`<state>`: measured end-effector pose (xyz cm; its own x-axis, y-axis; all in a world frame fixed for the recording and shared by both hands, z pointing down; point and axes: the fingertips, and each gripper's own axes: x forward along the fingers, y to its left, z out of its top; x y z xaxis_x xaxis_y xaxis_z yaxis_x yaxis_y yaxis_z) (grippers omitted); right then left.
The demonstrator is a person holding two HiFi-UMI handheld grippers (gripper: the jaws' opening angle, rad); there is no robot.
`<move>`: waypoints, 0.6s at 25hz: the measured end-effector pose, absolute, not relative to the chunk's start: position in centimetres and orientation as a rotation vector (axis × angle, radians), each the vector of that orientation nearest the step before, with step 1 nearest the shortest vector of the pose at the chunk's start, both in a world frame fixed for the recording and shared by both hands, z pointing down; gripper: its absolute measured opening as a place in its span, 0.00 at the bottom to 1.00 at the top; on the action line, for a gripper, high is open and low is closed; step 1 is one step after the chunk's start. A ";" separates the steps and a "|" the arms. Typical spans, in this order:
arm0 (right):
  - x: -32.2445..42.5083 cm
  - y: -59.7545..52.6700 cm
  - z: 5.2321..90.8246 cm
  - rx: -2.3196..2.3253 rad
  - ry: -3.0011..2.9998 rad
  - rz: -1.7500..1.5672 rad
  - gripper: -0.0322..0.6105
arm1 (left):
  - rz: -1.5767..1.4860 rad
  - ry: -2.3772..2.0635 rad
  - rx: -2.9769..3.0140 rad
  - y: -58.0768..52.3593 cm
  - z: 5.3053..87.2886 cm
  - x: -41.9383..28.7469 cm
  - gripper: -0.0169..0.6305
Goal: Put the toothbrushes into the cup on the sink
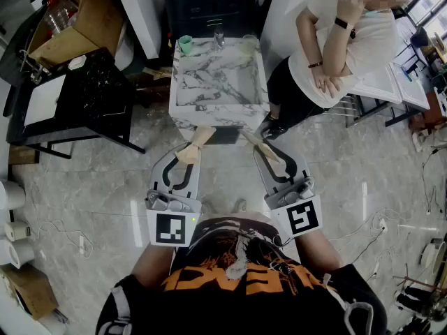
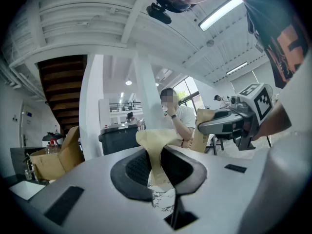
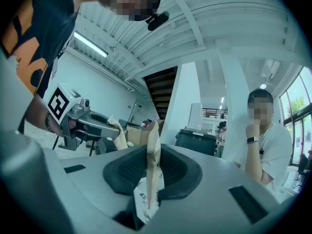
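Both grippers hang side by side in front of a white marble sink (image 1: 183, 110). My left gripper (image 1: 188, 153) is shut on a tan paper-wrapped toothbrush (image 1: 198, 139), whose packet (image 2: 155, 152) is pinched between the dark pads. My right gripper (image 1: 271, 155) is shut on a second tan paper-wrapped toothbrush (image 1: 255, 142), and that packet (image 3: 152, 160) stands upright between its pads. A small green cup (image 1: 185, 44) stands on the sink's back left corner, beside the faucet (image 1: 218, 38). Both packets point toward the sink's front edge, short of it.
A person (image 1: 335, 44) in a white shirt stands close to the sink's right side. A black table (image 1: 73, 100) with a white board stands at the left, with cardboard boxes (image 1: 87, 16) behind it. Cables lie on the tiled floor.
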<state>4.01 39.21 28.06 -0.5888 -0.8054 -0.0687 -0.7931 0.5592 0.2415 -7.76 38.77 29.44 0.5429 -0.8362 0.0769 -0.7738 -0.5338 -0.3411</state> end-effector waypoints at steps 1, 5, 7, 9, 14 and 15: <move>4.4 39.1 28.0 1.399 -2.730 -0.385 0.18 | -0.344 1.344 -2.517 38.7 29.5 -7.4 0.14; 5.9 38.8 27.8 1.397 -2.740 -0.390 0.18 | -0.356 1.344 -2.513 38.5 29.3 -5.8 0.14; 6.6 38.6 27.7 1.401 -2.753 -0.384 0.18 | -0.349 1.342 -2.503 38.3 29.0 -5.0 0.14; 7.3 38.4 27.6 1.392 -2.773 -0.375 0.18 | -0.358 1.341 -2.490 38.0 28.9 -4.3 0.14; 9.5 38.2 27.2 1.345 -2.821 -0.382 0.18 | -0.192 1.505 -2.553 37.4 28.3 -2.6 0.14; 10.1 38.2 27.0 1.338 -2.825 -0.395 0.18 | -0.170 1.531 -2.558 37.3 28.1 -2.2 0.14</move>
